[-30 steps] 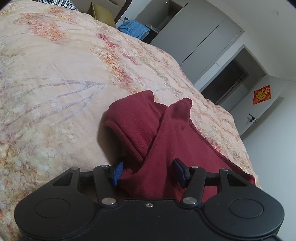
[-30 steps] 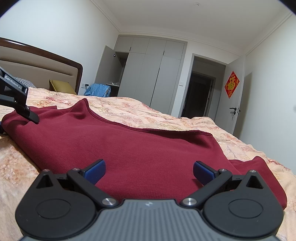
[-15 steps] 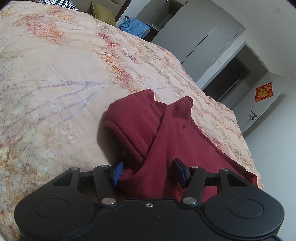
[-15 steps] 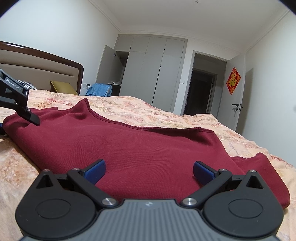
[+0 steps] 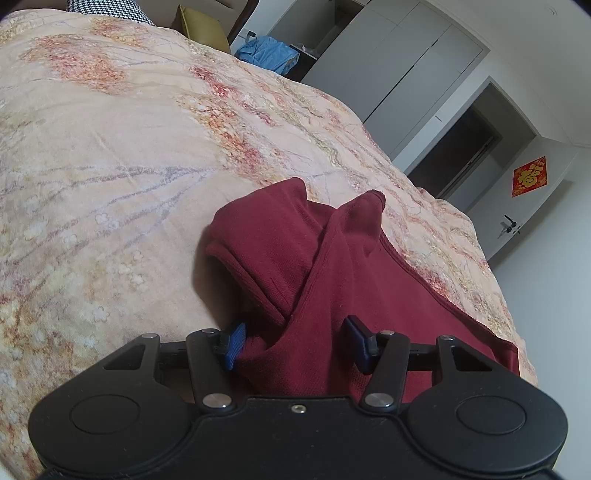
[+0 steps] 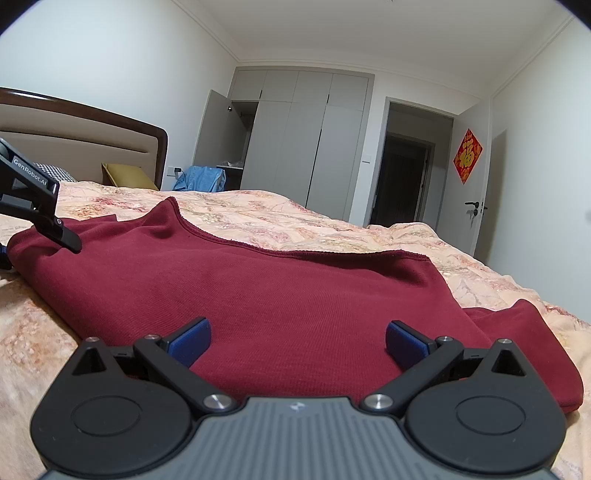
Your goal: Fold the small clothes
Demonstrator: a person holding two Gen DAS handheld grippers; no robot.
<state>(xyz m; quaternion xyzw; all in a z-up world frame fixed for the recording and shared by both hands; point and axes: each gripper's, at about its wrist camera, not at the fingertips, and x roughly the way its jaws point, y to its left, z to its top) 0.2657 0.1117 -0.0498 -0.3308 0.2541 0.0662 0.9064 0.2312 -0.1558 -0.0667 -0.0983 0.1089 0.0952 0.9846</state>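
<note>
Straddling the bunched left end of the maroon garment [image 5: 332,280] on the bed [image 5: 110,155], left tongs [image 5: 295,345] gape unclenched, seemingly ready to pinch; right tongs [image 6: 297,341] gape wide at its near edge.

A: What colour is the garment [image 6: 295,295]?

B: Plain dark red, finely ribbed. The bedspread [image 5: 129,147] under it is peach-beige with a floral pattern in red, orange and pale grey.

A: The claws?

B: The left claw [image 5: 295,345] is black with blue pads; the right claw [image 6: 297,341] is black and grey, also with blue pads.

A: Further back?

B: A black-and-white houndstooth pillow [image 5: 107,9], an olive-yellow cushion [image 6: 125,175], a blue cloth [image 6: 203,179], grey wardrobe doors [image 6: 314,136], a dark brown headboard [image 6: 74,133] with a beige panel, and a red-and-gold door sign [image 6: 467,155].
</note>
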